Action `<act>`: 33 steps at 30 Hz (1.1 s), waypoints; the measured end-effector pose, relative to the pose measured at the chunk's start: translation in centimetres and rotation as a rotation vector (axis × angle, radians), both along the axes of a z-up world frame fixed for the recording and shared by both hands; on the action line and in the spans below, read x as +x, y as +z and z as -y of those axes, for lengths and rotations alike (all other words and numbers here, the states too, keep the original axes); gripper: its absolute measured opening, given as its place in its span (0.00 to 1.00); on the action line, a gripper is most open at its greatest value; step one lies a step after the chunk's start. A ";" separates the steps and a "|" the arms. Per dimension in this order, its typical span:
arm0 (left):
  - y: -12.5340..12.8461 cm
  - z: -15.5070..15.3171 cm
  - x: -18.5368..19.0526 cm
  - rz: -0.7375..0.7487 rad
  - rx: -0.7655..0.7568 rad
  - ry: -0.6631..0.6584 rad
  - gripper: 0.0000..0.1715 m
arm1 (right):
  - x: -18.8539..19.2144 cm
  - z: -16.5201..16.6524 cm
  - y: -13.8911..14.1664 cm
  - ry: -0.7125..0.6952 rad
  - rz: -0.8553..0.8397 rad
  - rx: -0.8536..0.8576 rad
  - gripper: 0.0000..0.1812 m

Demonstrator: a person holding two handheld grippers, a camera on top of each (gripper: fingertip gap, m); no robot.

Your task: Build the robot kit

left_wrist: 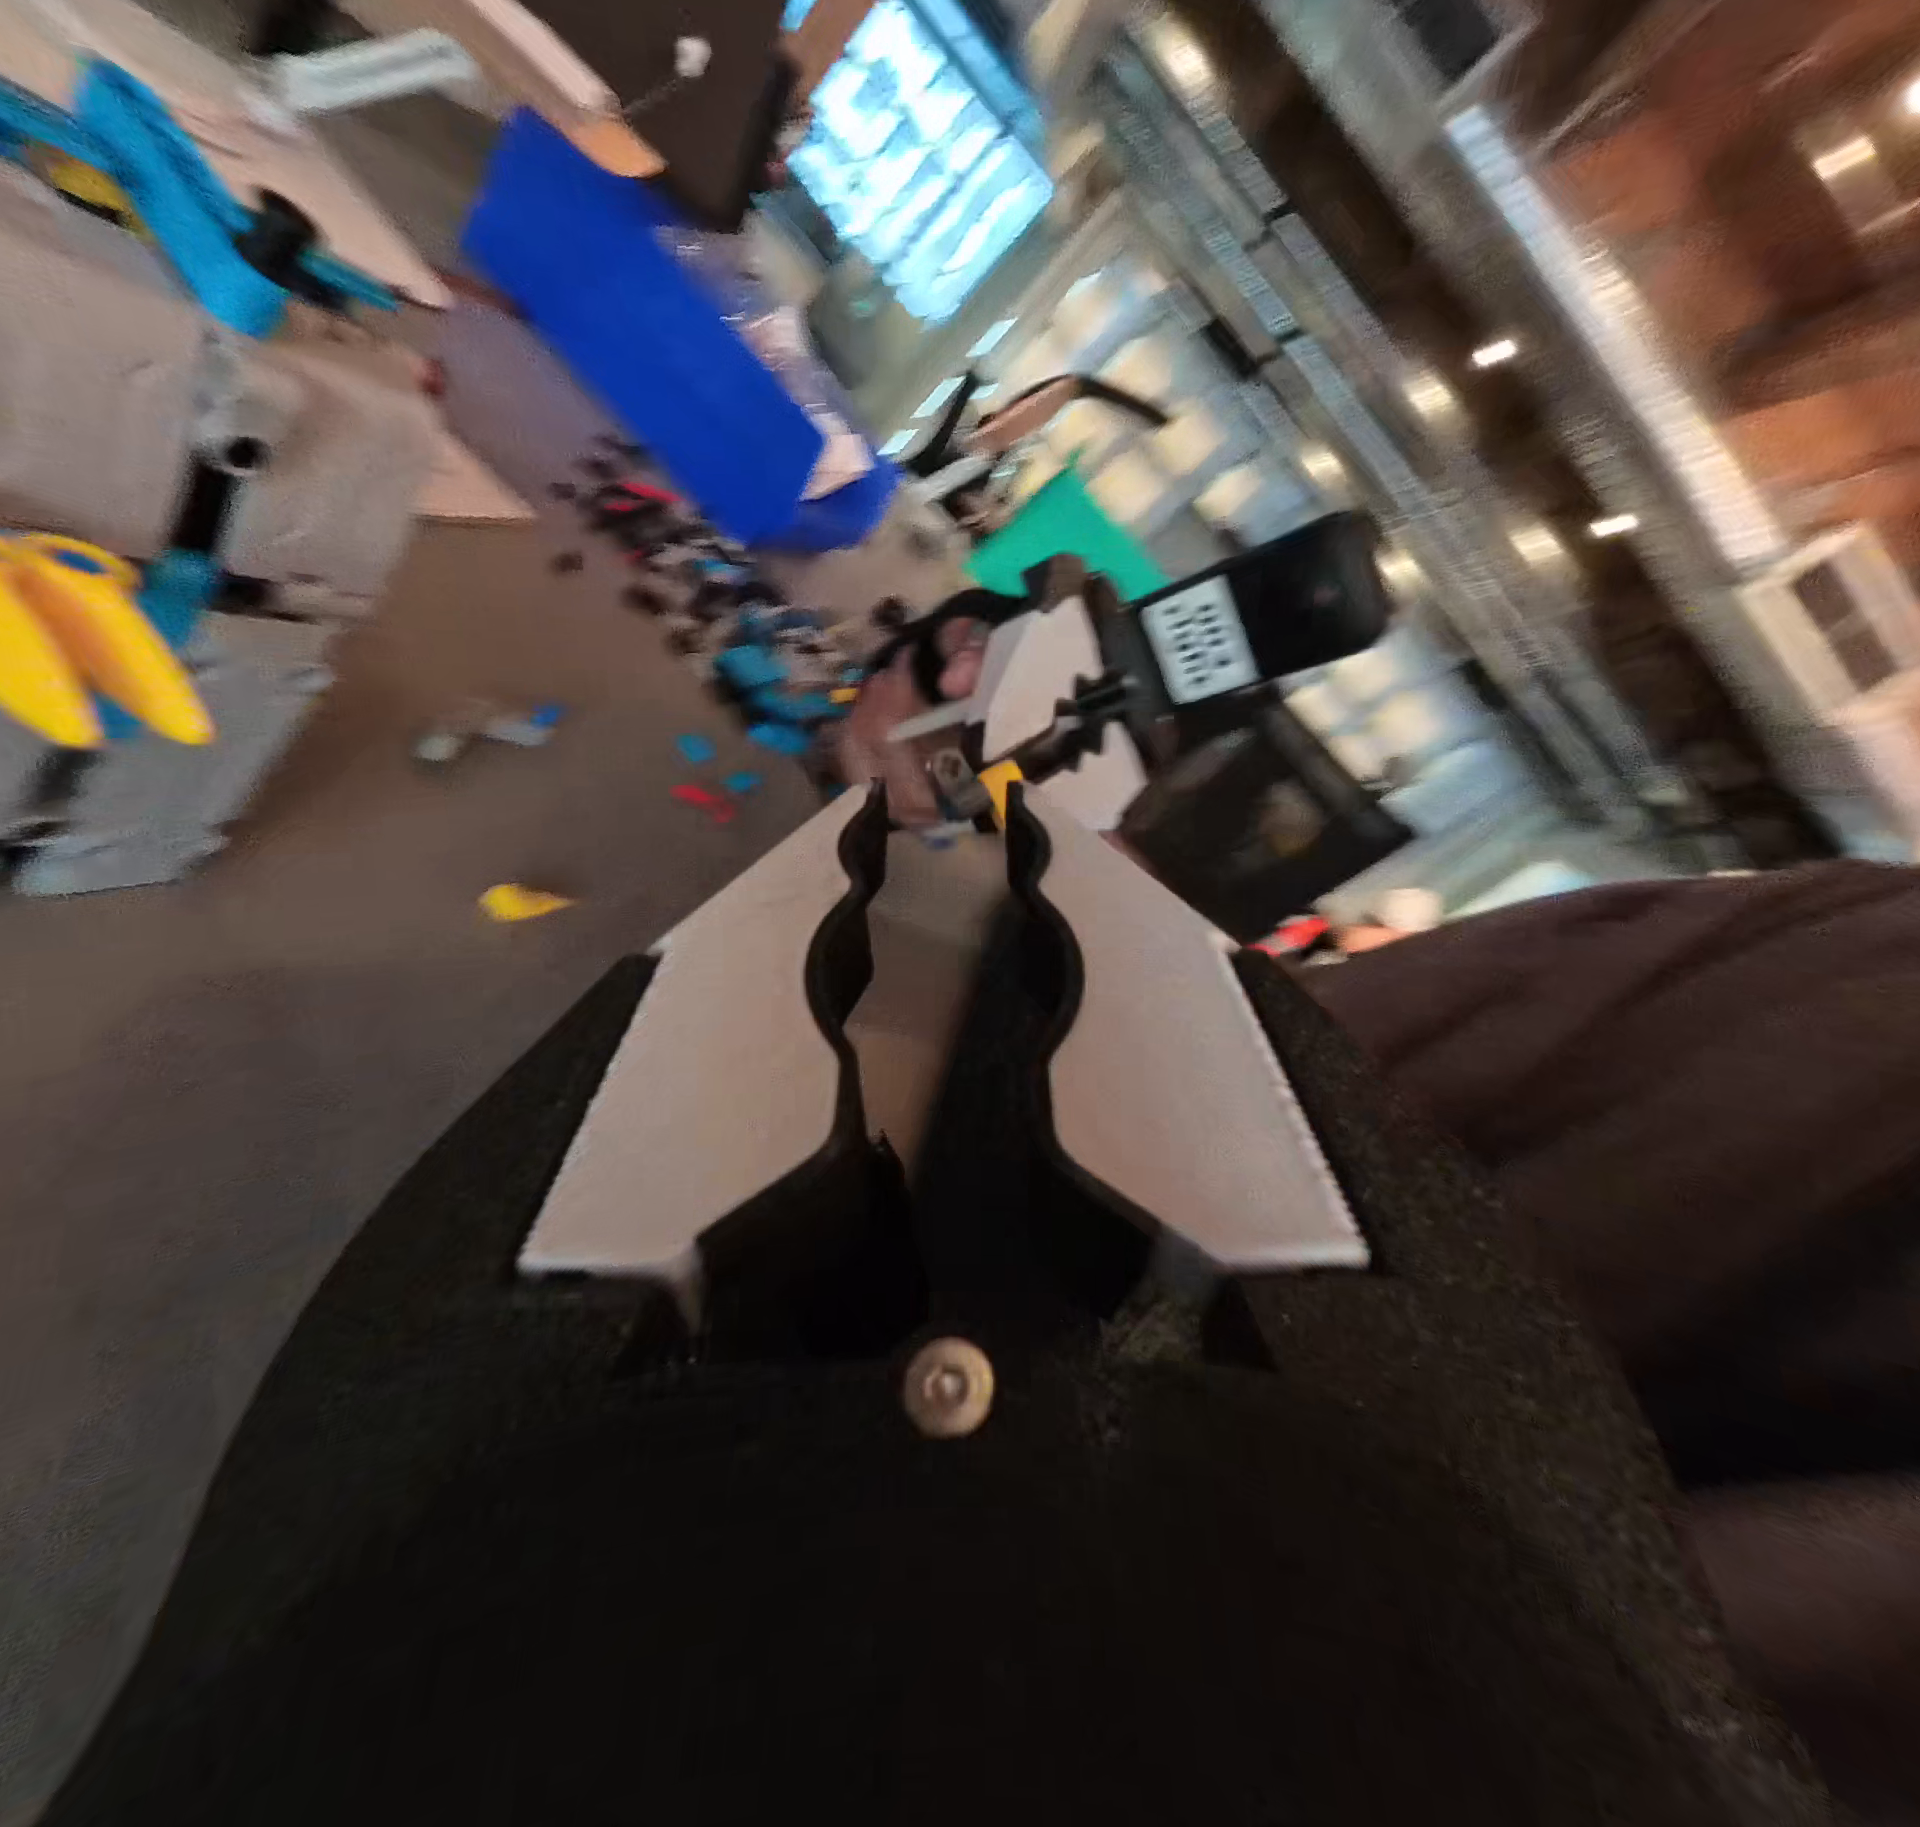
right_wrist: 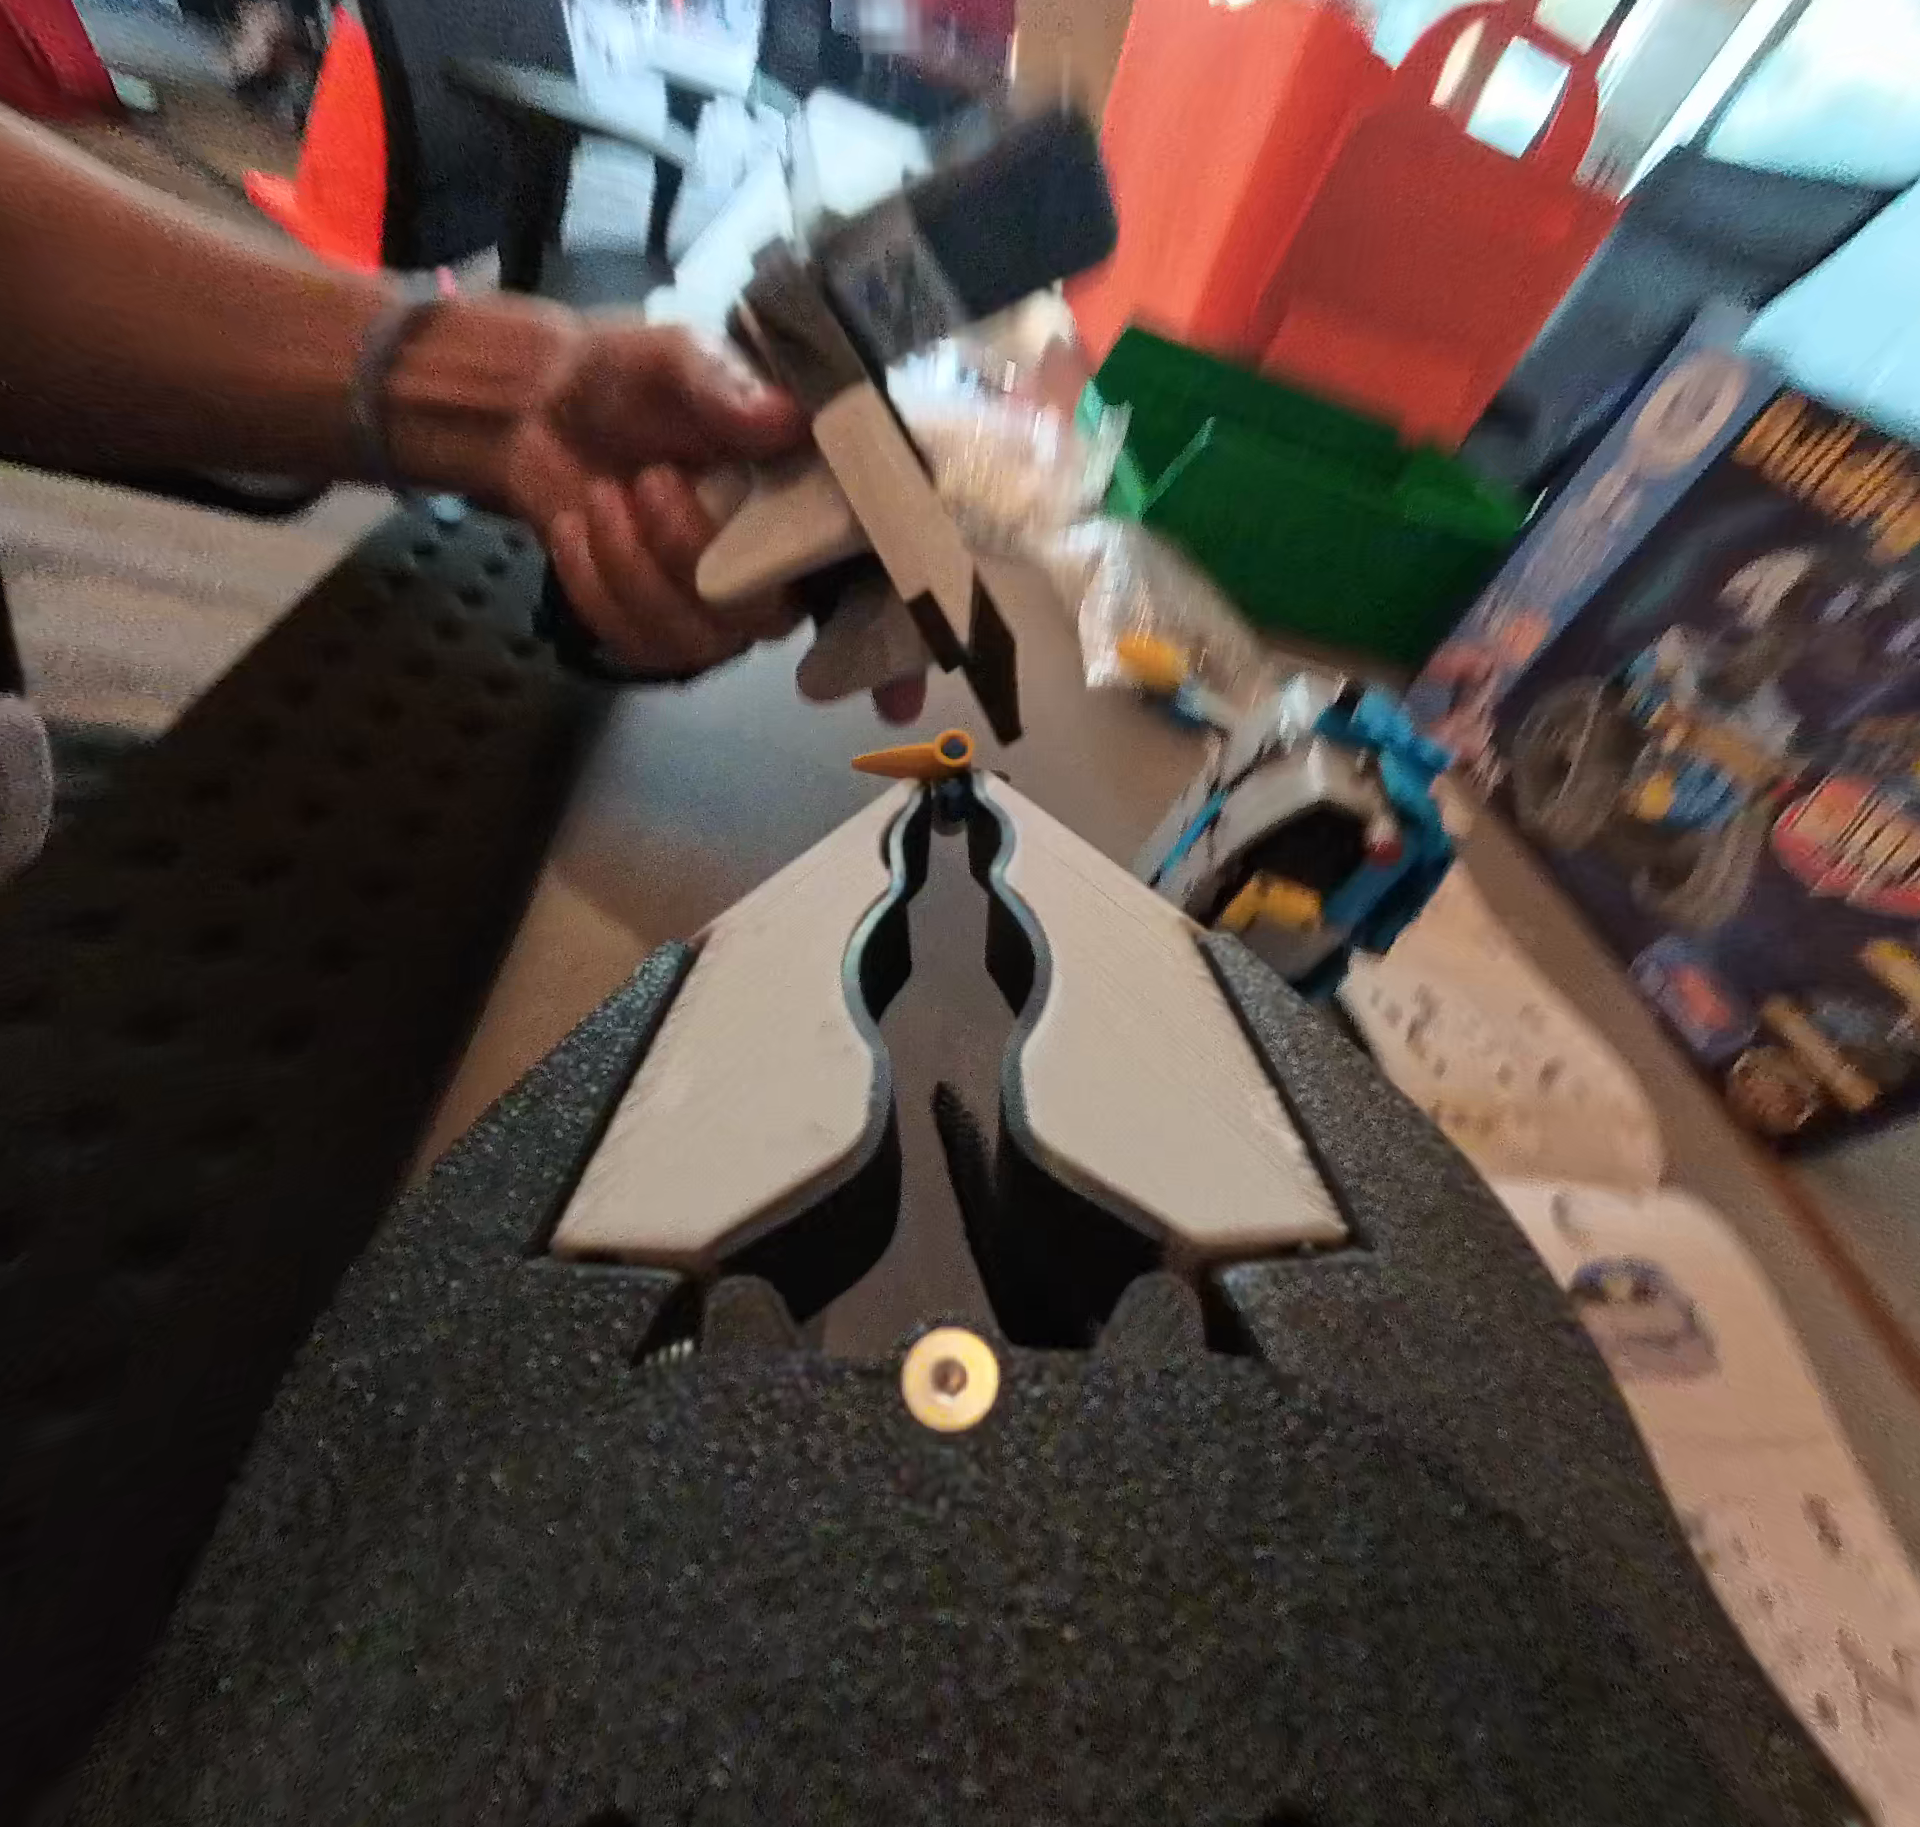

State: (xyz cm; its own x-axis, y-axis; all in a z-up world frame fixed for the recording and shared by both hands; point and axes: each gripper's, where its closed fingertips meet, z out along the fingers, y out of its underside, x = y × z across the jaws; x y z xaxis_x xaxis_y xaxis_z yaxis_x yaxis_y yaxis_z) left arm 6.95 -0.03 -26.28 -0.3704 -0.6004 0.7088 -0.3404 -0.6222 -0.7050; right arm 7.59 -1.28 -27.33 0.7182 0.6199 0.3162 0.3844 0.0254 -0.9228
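Orange pointed piece (right_wrist: 902, 760), blue-and-white brick model (right_wrist: 1320, 842), green baseplate (right_wrist: 1299, 499), blue bin (left_wrist: 665, 343), yellow bananas (left_wrist: 83, 655).

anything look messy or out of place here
Yes: loose toy pieces lie scattered across the floor in the left wrist view, with a yellow piece off alone. The right gripper pinches a small orange-tipped part. The blur hides finer detail.

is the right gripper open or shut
Shut on a small piece. In the right wrist view the right gripper has its fingertips closed around a dark stem topped by a small orange pointed piece.
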 end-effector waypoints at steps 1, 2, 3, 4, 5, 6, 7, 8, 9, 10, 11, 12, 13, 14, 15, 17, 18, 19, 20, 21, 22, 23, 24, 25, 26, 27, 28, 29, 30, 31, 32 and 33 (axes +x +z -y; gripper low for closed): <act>0.7 0.6 -0.4 0.034 -0.072 -0.049 0.14 | -0.4 0.3 1.3 0.020 -0.037 0.076 0.04; 1.3 1.2 -0.7 0.060 -0.127 -0.100 0.14 | -0.8 0.6 2.2 0.042 -0.081 0.121 0.04; 1.7 2.0 -1.0 0.081 -0.172 -0.146 0.14 | -1.2 0.8 2.8 0.063 -0.117 0.128 0.04; 2.2 2.5 -1.3 0.104 -0.207 -0.183 0.14 | -1.5 0.9 2.9 0.080 -0.136 0.124 0.04; 2.7 2.8 -1.4 0.123 -0.233 -0.200 0.14 | -1.7 1.0 3.0 0.088 -0.142 0.126 0.04; 2.9 2.9 -1.4 0.130 -0.242 -0.198 0.15 | -1.8 1.0 3.1 0.086 -0.139 0.135 0.04; 2.8 2.9 -1.3 0.125 -0.237 -0.193 0.14 | -1.7 0.9 3.2 0.080 -0.130 0.144 0.04; 2.4 2.9 -1.1 0.109 -0.216 -0.187 0.13 | -1.7 0.9 3.0 0.075 -0.113 0.140 0.04; 2.0 2.9 -0.9 0.090 -0.187 -0.174 0.12 | -1.7 0.9 2.7 0.071 -0.093 0.137 0.04; 1.6 2.9 -0.8 0.077 -0.162 -0.162 0.12 | -1.7 0.9 2.4 0.070 -0.072 0.134 0.04; 1.4 3.0 -0.7 0.068 -0.147 -0.162 0.12 | -1.9 1.0 2.1 0.074 -0.052 0.127 0.04; 1.1 3.1 -0.7 0.058 -0.138 -0.165 0.12 | -1.9 1.0 1.8 0.073 -0.029 0.126 0.04; 0.9 3.1 -0.6 0.047 -0.130 -0.161 0.12 | -1.8 1.0 1.6 0.067 -0.009 0.126 0.04; 0.7 3.0 -0.5 0.036 -0.126 -0.156 0.12 | -1.7 0.9 1.4 0.062 0.001 0.116 0.04; 0.5 3.0 -0.4 0.026 -0.123 -0.154 0.11 | -1.6 0.9 1.2 0.063 -0.003 0.100 0.04; 0.2 2.8 -0.2 0.019 -0.128 -0.148 0.11 | -1.5 0.8 0.9 0.056 -0.022 0.072 0.04; 0.2 2.5 -0.2 0.020 -0.133 -0.138 0.11 | -1.3 0.7 0.9 0.045 -0.028 0.066 0.04; 0.2 2.1 -0.1 0.023 -0.136 -0.122 0.12 | -0.7 0.7 1.1 0.024 -0.039 0.061 0.04; 0.3 1.6 -0.2 0.025 -0.134 -0.103 0.11 | 0.0 0.6 1.4 -0.006 -0.063 0.059 0.06; 0.3 0.9 -0.3 0.028 -0.125 -0.080 0.11 | 1.1 0.4 1.4 -0.047 -0.086 0.043 0.07; 0.4 0.1 -0.4 0.031 -0.106 -0.053 0.12 | 2.4 0.1 0.8 -0.100 -0.097 -0.003 0.08; 0.3 -0.6 -0.6 0.030 -0.073 -0.024 0.11 | 3.3 -0.2 -0.6 -0.131 -0.093 -0.072 0.09; 0.1 -1.3 -0.7 0.024 -0.027 0.007 0.12 | 4.1 -0.6 -2.7 -0.165 -0.059 -0.169 0.10; -0.2 -1.9 -0.7 0.019 0.023 0.034 0.11 | 4.9 -1.0 -4.8 -0.205 -0.012 -0.266 0.12; -0.5 -2.3 -0.7 0.013 0.066 0.055 0.12 | 5.2 -1.2 -6.4 -0.229 0.025 -0.346 0.14; -0.8 -2.6 -0.7 0.004 0.101 0.070 0.12 | 5.4 -1.4 -7.5 -0.240 0.049 -0.397 0.13; -1.1 -2.7 -0.7 -0.006 0.124 0.080 0.12 | 5.4 -1.6 -8.0 -0.245 0.052 -0.424 0.12; -1.4 -2.7 -0.6 -0.016 0.136 0.085 0.12 | 5.4 -1.8 -8.4 -0.247 0.054 -0.444 0.11; -1.6 -2.7 -0.5 -0.023 0.144 0.087 0.12 | 5.6 -2.0 -9.0 -0.259 0.072 -0.467 0.10; -1.8 -2.6 -0.4 -0.026 0.149 0.087 0.12 | 5.9 -2.2 -9.6 -0.275 0.102 -0.486 0.10; -1.9 -2.4 -0.3 -0.029 0.152 0.085 0.12 | 6.0 -2.4 -10.1 -0.278 0.122 -0.503 0.10; -2.0 -2.3 -0.3 -0.032 0.156 0.082 0.12 | 5.8 -2.6 -10.4 -0.274 0.125 -0.517 0.10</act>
State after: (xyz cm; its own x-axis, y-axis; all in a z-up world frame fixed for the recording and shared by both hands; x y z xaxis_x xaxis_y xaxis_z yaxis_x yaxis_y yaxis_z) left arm 6.69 2.24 -28.27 -0.2944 -0.7311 0.6155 -0.3171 -0.5328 -0.7846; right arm 13.43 1.27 -37.73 0.8503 0.5135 0.1154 0.4203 -0.5306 -0.7360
